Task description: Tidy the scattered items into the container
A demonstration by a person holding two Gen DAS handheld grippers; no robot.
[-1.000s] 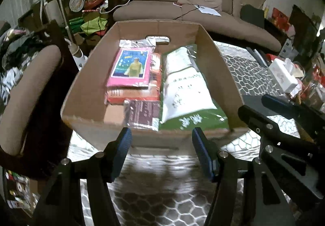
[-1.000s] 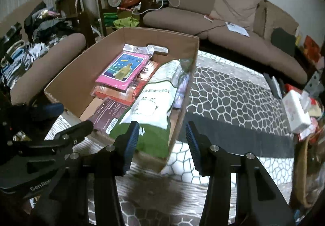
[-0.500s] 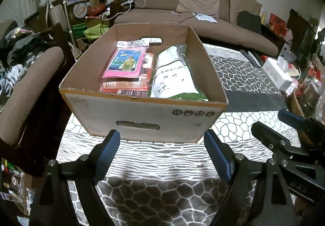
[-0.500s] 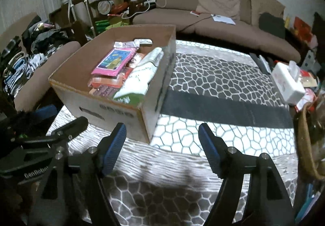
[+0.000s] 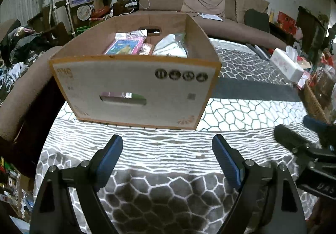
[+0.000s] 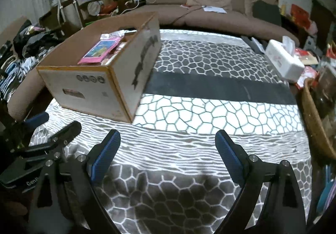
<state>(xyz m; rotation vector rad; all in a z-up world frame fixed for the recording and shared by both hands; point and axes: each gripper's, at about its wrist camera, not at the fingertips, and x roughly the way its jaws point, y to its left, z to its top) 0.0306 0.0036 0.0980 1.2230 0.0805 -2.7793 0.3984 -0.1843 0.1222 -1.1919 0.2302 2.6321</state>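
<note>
1. Cardboard box point(image 5: 134, 89): stood far-left on the patterned cloth point(image 5: 241, 112), holding a pink packet point(image 6: 100, 50) and a white-green bag point(image 5: 171, 49); stiff, probably light; best lifted by its handle slots
2. Left gripper point(image 5: 167, 153): jaws wide, just been opening, nothing between them
3. Right gripper point(image 6: 168, 147): the same, empty

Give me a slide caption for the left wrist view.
Open left gripper empty above patterned cloth, facing the filled cardboard box.
</note>
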